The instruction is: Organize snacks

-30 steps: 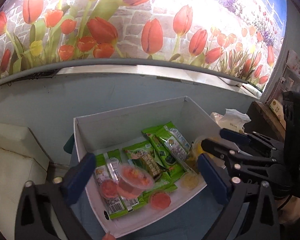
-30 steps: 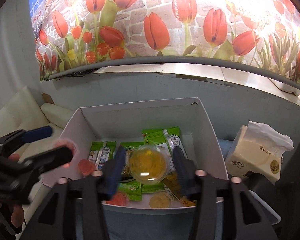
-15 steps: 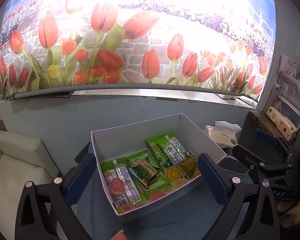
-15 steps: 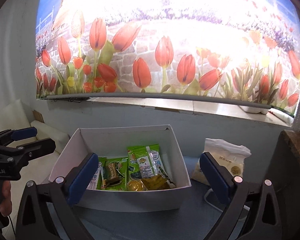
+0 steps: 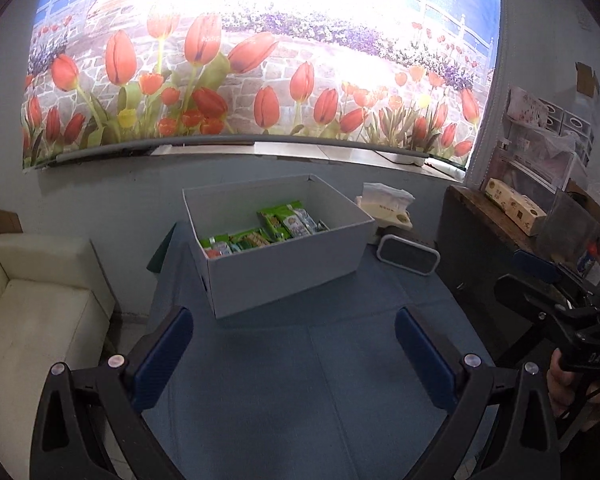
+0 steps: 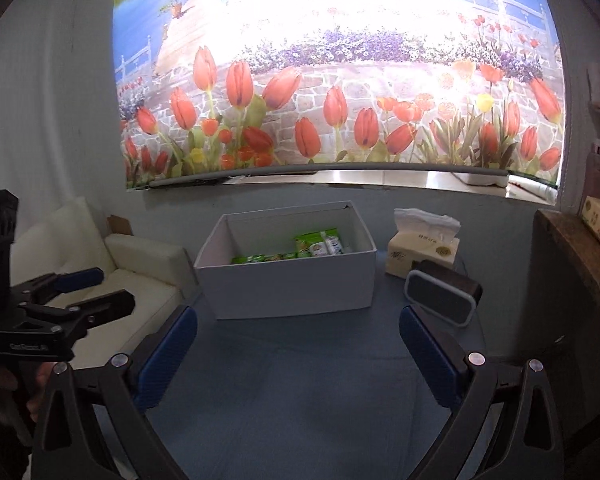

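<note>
Both grippers have pulled well back from the white box [image 5: 288, 268] since a second ago, when the right one held a yellow jelly cup over it and the left hung just above the packets; now each is empty and the box looks small and distant in both wrist views. The green snack packets [image 5: 278, 226] lie inside it in a row along the bottom, their long axes running from the near wall toward the far wall, with a reddish jelly cup [image 5: 212, 253] at the near left corner. The box sits toward the far edge of the blue tabletop [image 5: 300, 380], its long side turned slightly in the left view and nearly square-on in the right view [image 6: 288, 280]. The left gripper [image 5: 294, 356] and the right gripper [image 6: 298, 356] both have their jaws spread wide with nothing between them, and the box lies straight ahead of each, neither clearly nearer. No loose snack shows on the tabletop, so the sorting looks about finished. Beside the box toward the right edge stand a tissue pack [image 6: 424, 248] and a small dark speaker [image 6: 440, 296]; a cream sofa [image 5: 32, 300] sits off the left edge.
</note>
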`<state>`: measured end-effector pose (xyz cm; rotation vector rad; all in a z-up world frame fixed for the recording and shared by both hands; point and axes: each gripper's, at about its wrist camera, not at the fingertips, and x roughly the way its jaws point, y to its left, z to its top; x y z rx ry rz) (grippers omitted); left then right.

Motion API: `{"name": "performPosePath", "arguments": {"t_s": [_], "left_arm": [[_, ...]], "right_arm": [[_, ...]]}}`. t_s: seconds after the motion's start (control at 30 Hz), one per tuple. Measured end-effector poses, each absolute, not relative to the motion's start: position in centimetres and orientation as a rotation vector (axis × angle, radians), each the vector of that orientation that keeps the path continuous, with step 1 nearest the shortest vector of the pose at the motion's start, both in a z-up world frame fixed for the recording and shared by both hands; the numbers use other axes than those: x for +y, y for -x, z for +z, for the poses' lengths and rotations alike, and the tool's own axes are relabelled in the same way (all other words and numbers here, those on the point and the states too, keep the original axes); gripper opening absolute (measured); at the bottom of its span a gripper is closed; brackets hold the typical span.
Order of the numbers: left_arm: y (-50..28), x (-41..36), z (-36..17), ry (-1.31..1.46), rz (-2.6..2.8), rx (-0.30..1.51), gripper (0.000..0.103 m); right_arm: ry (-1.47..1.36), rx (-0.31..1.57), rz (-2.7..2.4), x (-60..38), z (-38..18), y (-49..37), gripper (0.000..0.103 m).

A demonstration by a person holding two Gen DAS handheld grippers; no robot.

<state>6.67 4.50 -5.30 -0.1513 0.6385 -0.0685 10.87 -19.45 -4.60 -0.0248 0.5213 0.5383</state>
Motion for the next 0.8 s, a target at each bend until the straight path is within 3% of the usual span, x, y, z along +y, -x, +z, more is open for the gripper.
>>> {"name": "performPosePath", "arguments": {"t_s": [0.33,0.8], "left_arm": [[-2.2,3.6,-3.7,0.173,-0.05,0.63,0.103],[0.2,2.1,-2.3,0.132,-0.069,0.619,0.103]], "right_arm": [[0.055,0.475,0.531,-21.1,-3.5,-4.1,0.103],[0.015,0.486,0.529,-21.6,-2.9,-3.3,0.103]]}}
